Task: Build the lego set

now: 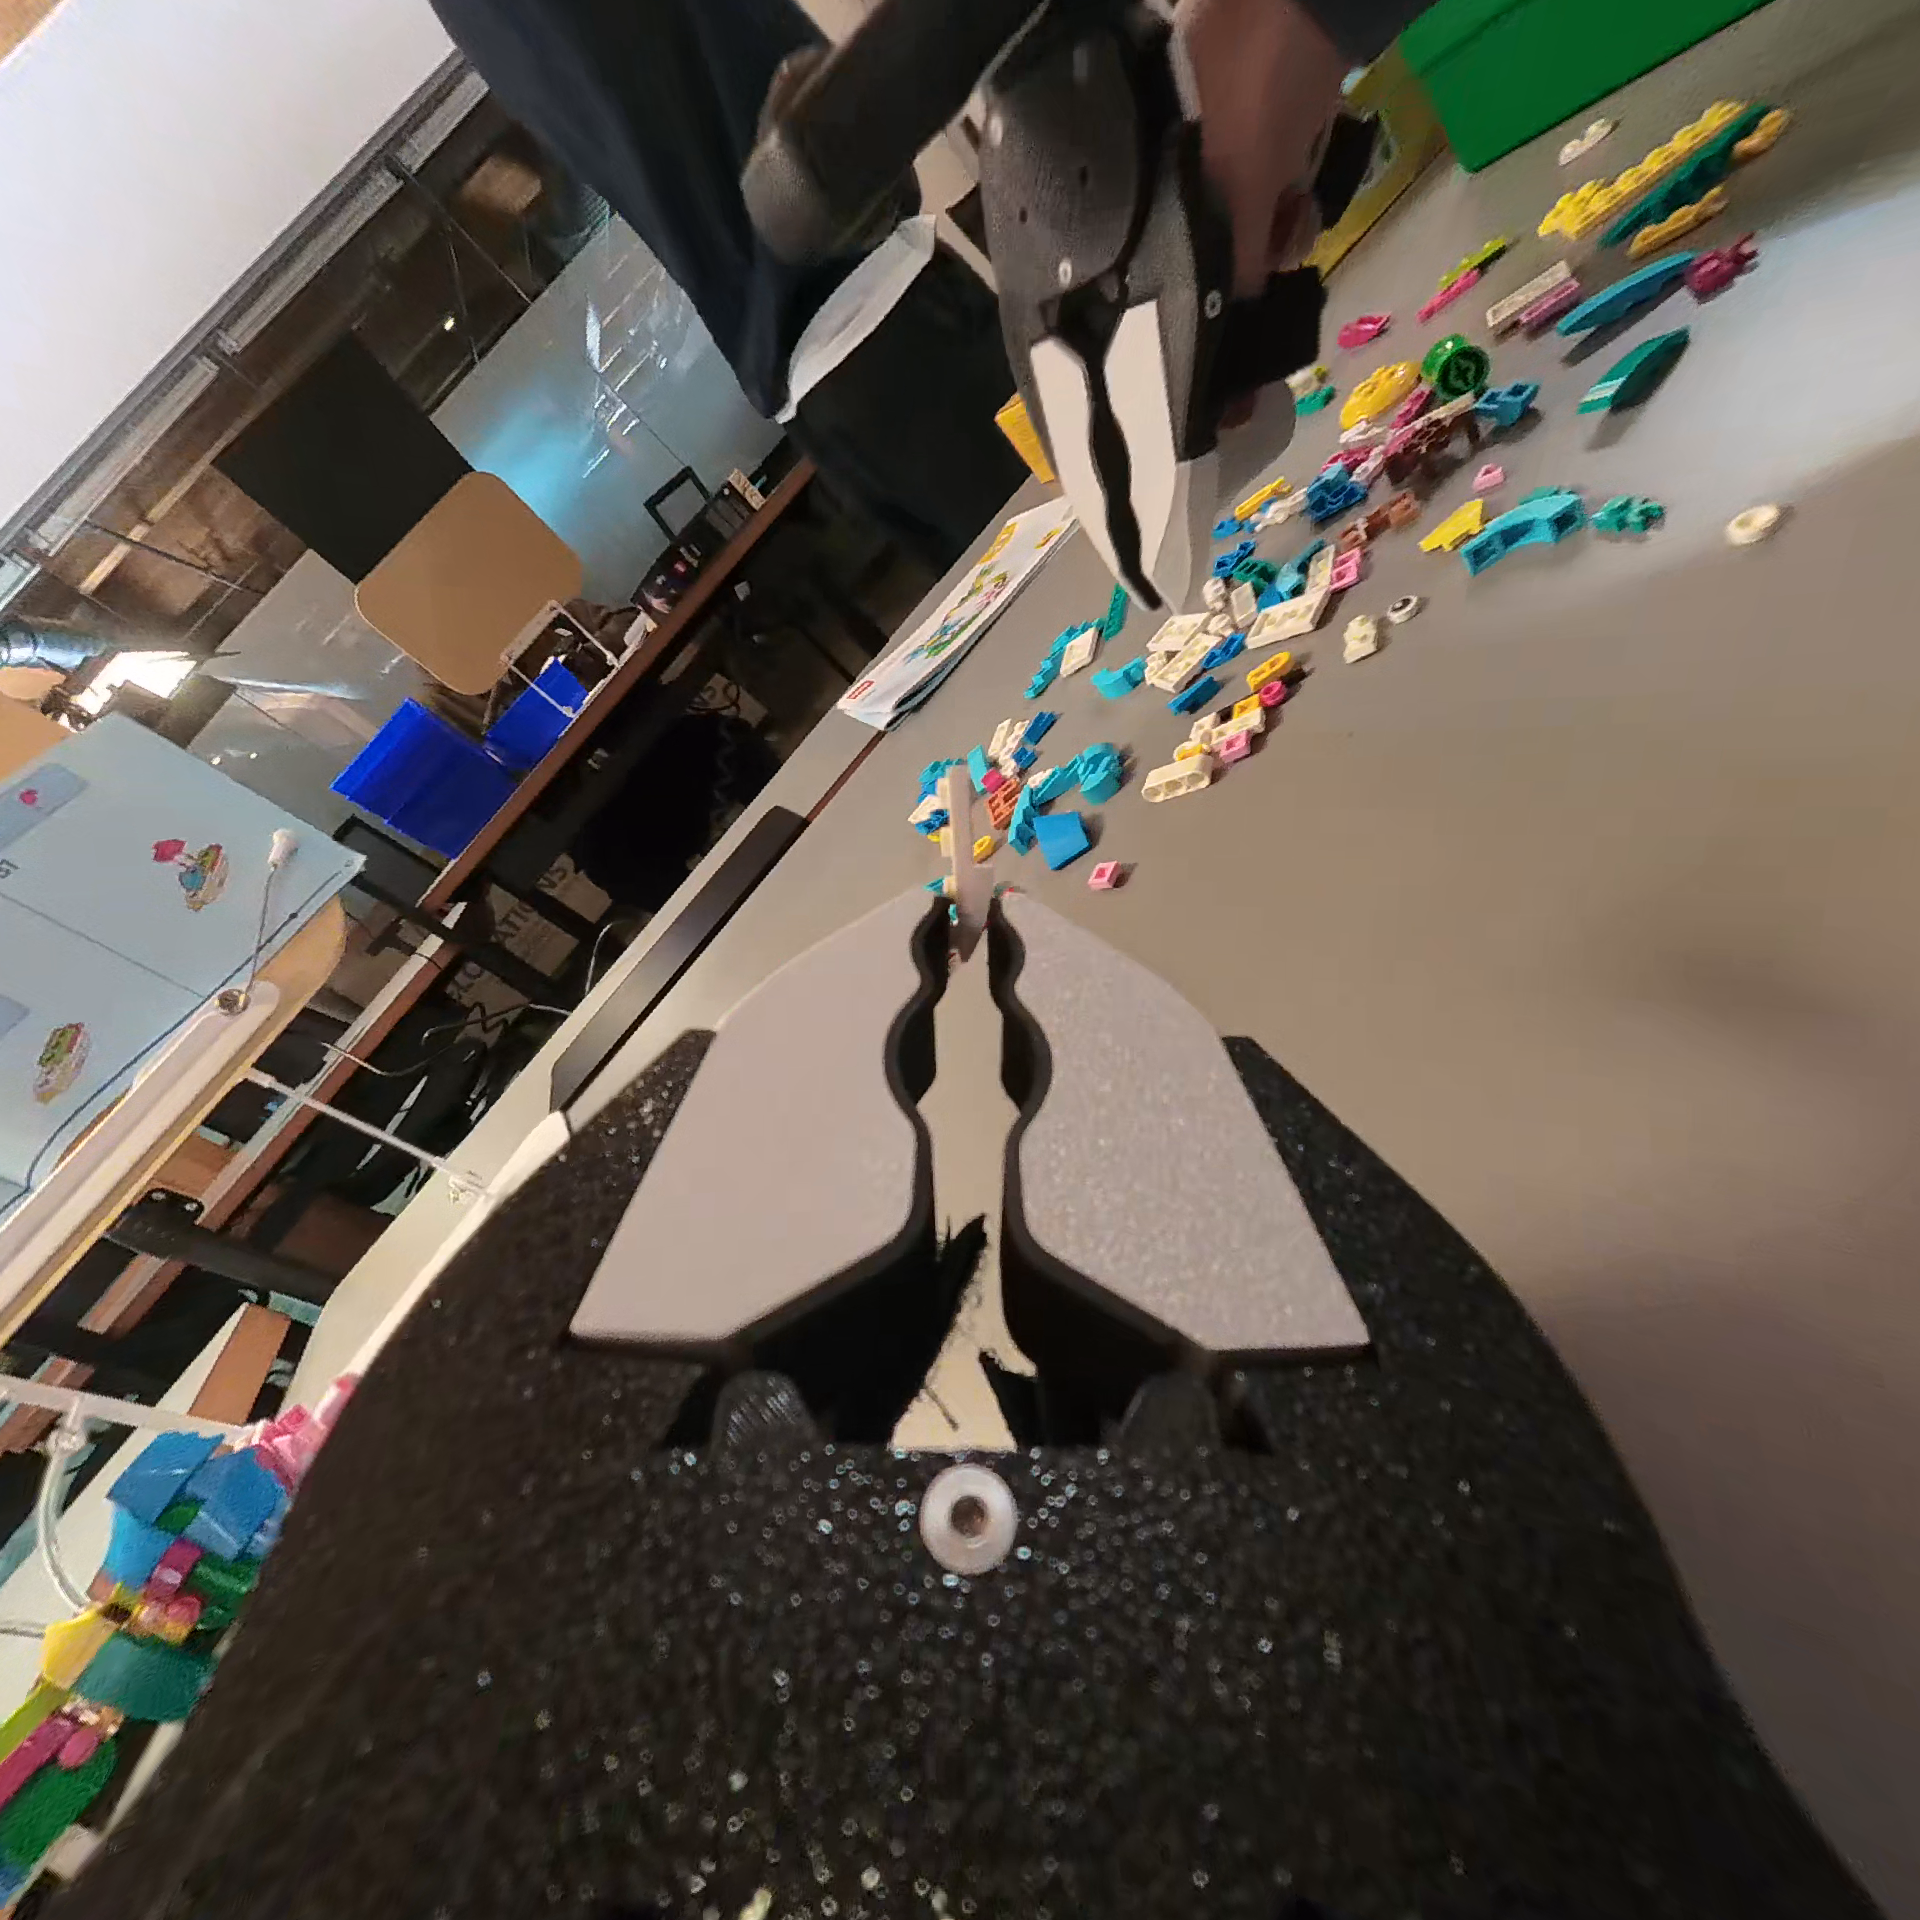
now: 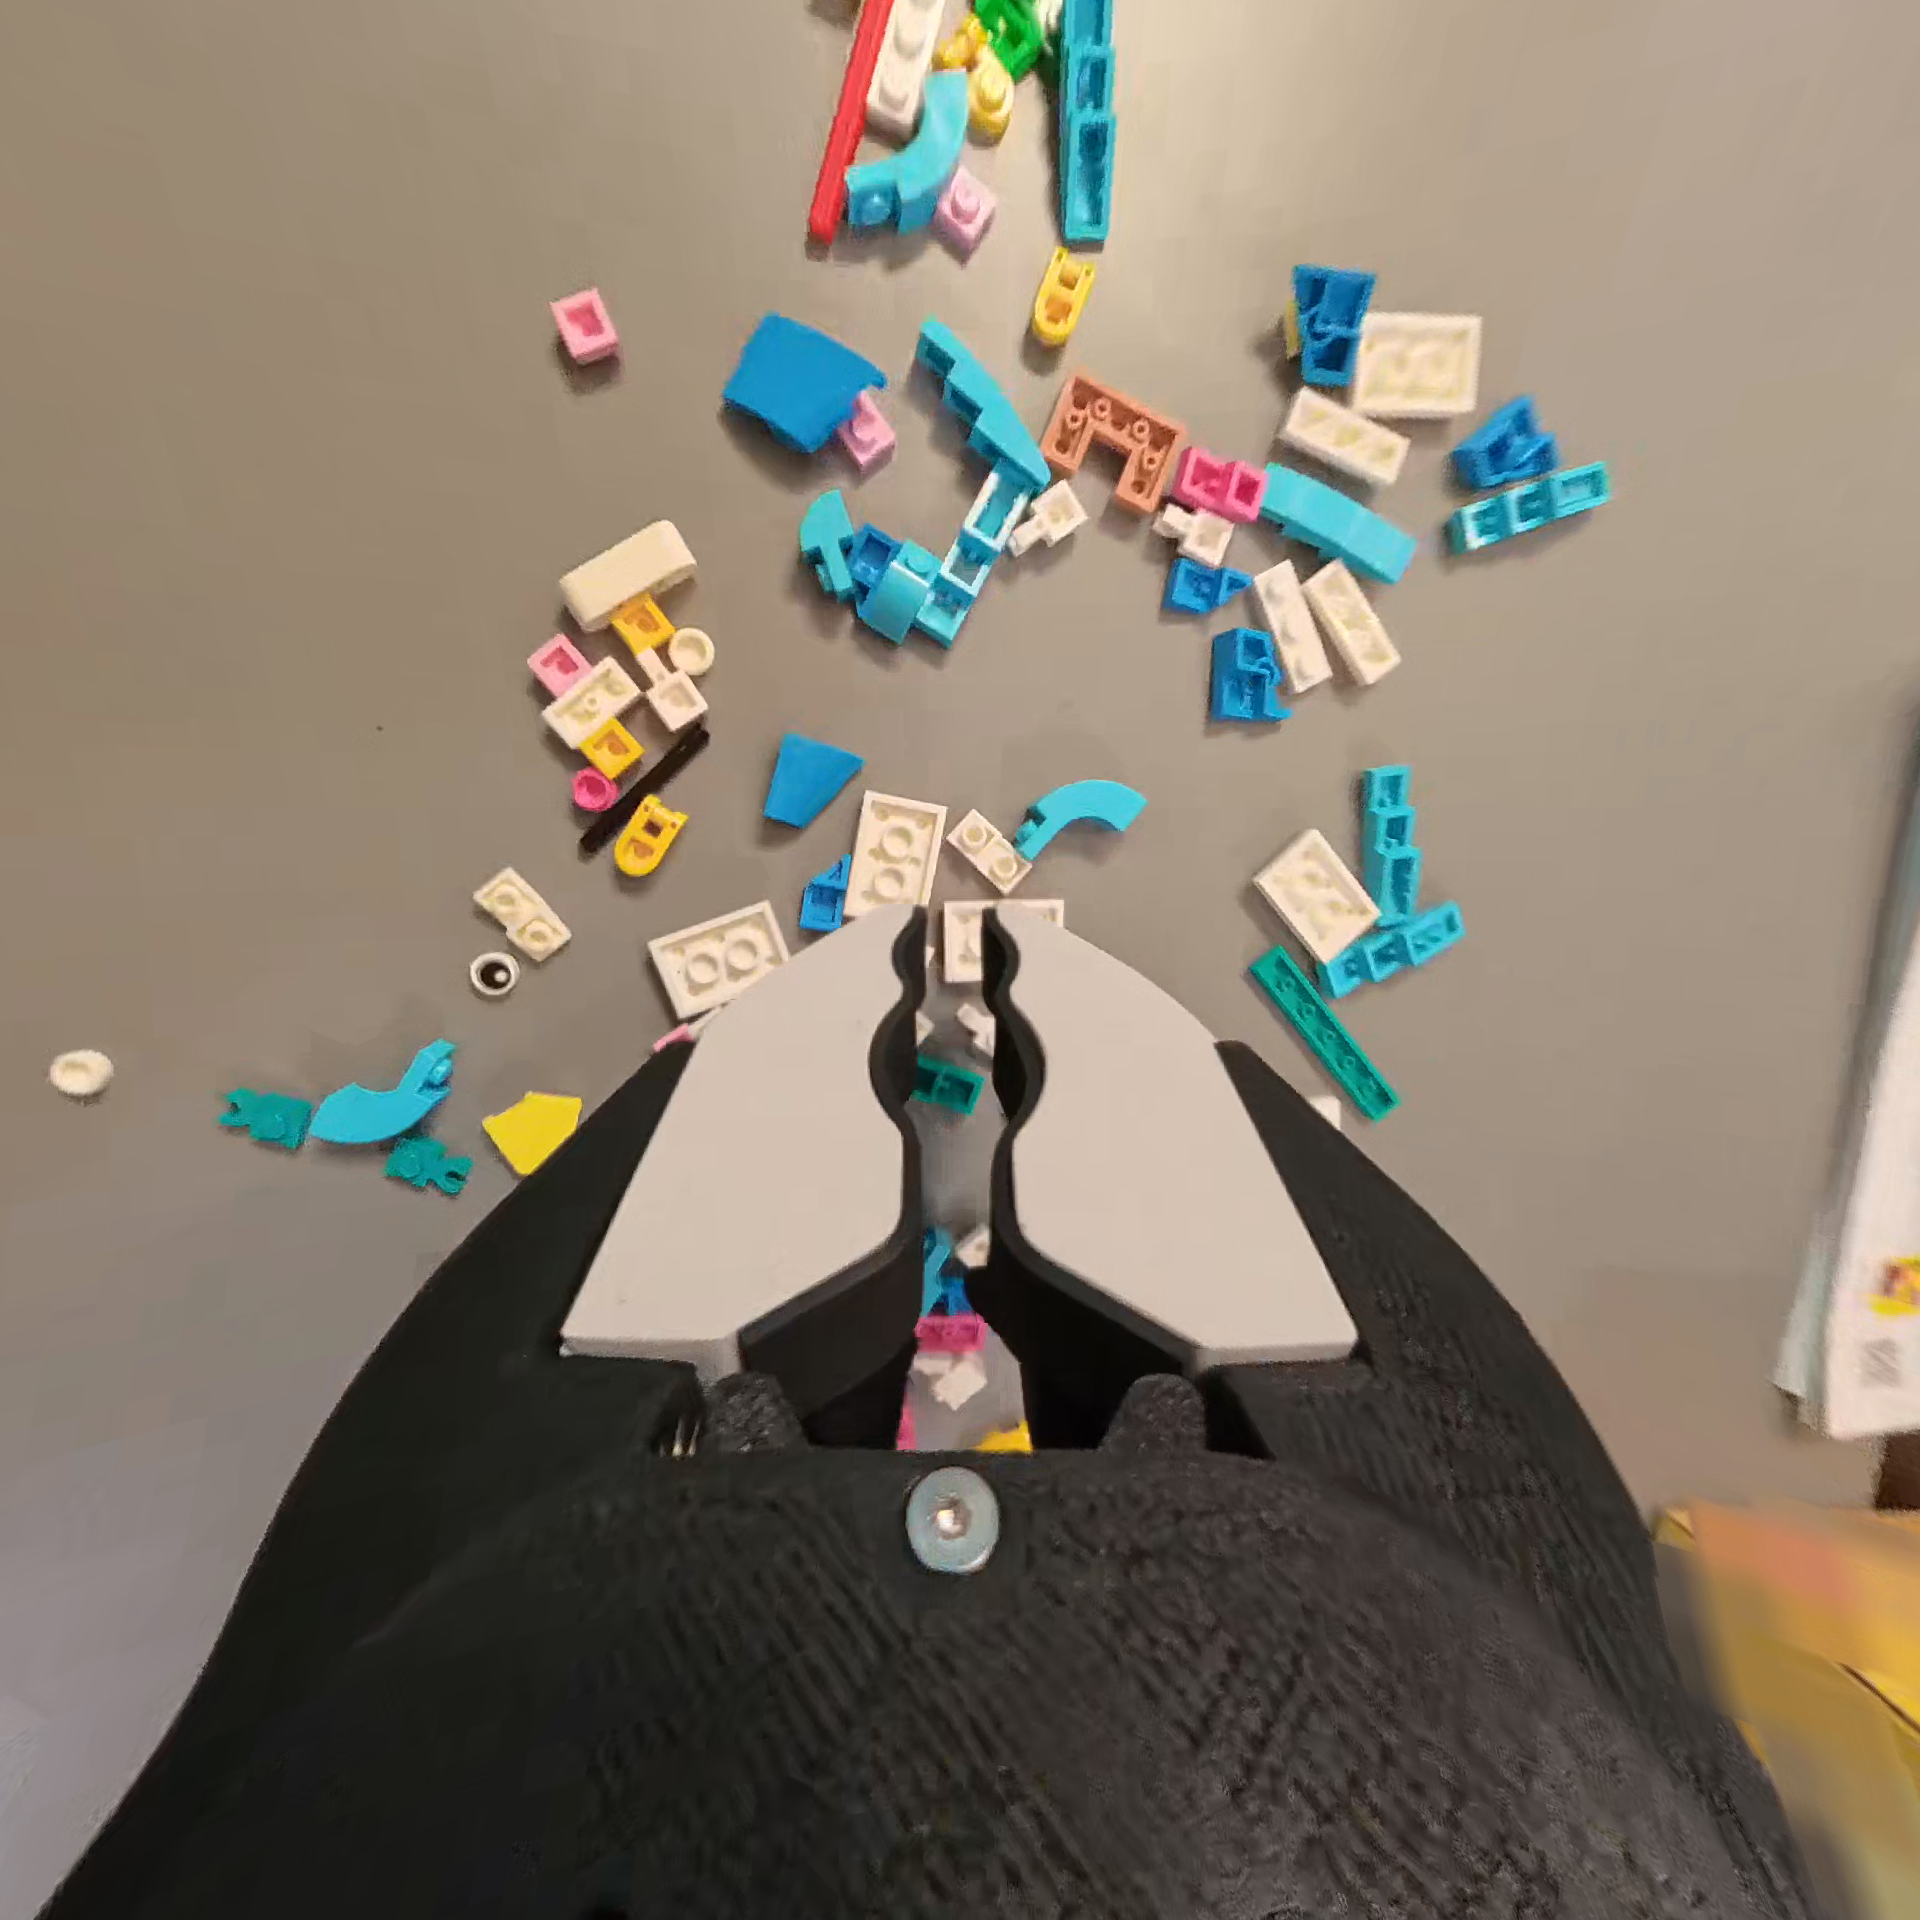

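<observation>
My left gripper [image 1: 971, 914] is shut on a thin white plate [image 1: 961, 852], held edge-up above the grey table [image 1: 1507, 1091]. Loose lego pieces [image 1: 1278, 613] in white, blue, teal, pink and yellow lie scattered ahead. My right gripper [image 2: 958, 920] points straight down into the pile; it also shows in the left wrist view [image 1: 1143, 592]. Its jaws stand a narrow gap apart over a small white plate [image 2: 966, 940] that runs under the right fingertip. I cannot tell whether it grips that plate.
An instruction booklet [image 1: 956, 623] lies at the table's far edge and also shows in the right wrist view [image 2: 1860, 1195]. A green box [image 1: 1558, 73] stands at the back. A partly built colourful model [image 1: 156, 1590] sits at my lower left. A person's hand [image 1: 1247, 156] holds the right gripper.
</observation>
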Action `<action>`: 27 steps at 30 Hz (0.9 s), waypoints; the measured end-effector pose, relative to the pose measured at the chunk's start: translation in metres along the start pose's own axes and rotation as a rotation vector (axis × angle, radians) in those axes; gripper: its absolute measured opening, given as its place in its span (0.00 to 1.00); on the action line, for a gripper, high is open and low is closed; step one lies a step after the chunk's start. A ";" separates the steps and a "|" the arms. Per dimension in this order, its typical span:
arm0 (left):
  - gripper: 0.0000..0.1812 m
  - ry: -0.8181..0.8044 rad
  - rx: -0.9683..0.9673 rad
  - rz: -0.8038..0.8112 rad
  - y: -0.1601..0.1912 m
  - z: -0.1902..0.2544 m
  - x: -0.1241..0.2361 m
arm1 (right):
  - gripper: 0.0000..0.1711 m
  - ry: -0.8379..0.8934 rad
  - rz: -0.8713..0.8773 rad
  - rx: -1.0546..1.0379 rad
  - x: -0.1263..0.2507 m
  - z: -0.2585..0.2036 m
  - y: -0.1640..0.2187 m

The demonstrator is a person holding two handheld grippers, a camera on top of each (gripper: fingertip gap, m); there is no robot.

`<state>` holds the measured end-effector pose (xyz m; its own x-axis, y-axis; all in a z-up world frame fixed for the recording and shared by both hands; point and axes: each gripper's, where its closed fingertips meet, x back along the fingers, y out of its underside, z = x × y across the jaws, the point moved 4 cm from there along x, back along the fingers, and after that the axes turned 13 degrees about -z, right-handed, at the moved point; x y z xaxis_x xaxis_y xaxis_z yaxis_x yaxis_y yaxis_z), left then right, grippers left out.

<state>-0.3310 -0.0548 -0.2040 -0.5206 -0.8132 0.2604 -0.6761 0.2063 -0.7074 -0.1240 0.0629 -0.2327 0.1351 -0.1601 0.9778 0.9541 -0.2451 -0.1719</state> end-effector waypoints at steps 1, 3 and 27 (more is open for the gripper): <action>0.04 0.003 0.010 0.001 0.001 -0.001 0.000 | 0.05 -0.025 -0.015 -0.008 -0.003 0.004 -0.002; 0.04 0.007 0.023 0.003 0.002 -0.002 0.000 | 0.04 -0.056 -0.032 -0.011 -0.006 0.010 -0.005; 0.04 0.104 0.068 0.002 0.006 0.004 -0.003 | 0.04 -0.380 0.159 -0.211 0.017 -0.032 -0.025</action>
<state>-0.3314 -0.0533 -0.2115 -0.5757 -0.7510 0.3235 -0.6402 0.1678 -0.7497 -0.1536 0.0358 -0.2156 0.4008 0.1408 0.9053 0.8439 -0.4415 -0.3050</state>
